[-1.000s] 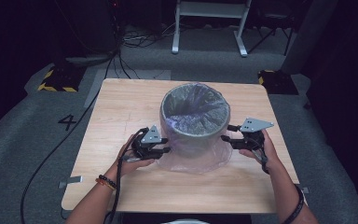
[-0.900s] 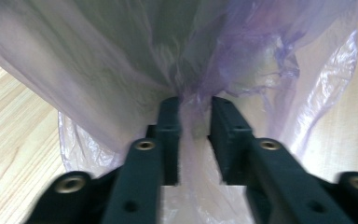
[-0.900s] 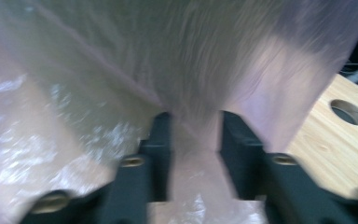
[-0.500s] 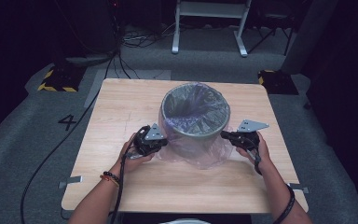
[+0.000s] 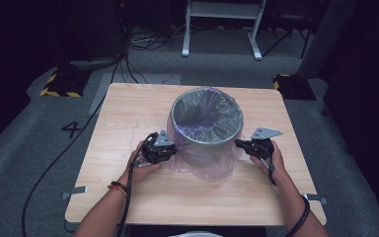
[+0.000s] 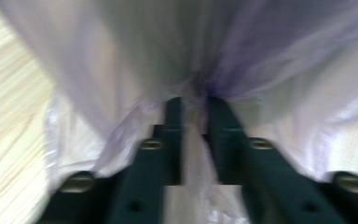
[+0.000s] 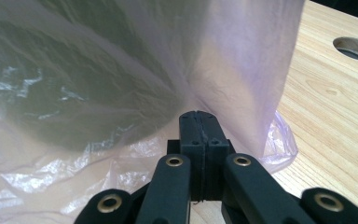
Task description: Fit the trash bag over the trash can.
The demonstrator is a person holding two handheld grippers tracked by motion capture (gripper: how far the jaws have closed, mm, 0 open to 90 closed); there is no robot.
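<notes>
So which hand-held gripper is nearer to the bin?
Left, slightly. The left hand-held gripper sits against the bin's lower left side, jaws in the bag. The right hand-held gripper is at its right side, shut beside the bag.

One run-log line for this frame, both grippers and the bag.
left gripper: jaws just opening, bag film between | right gripper: shut at bag skirt | plastic bag: draped over bin, skirt on table
</notes>
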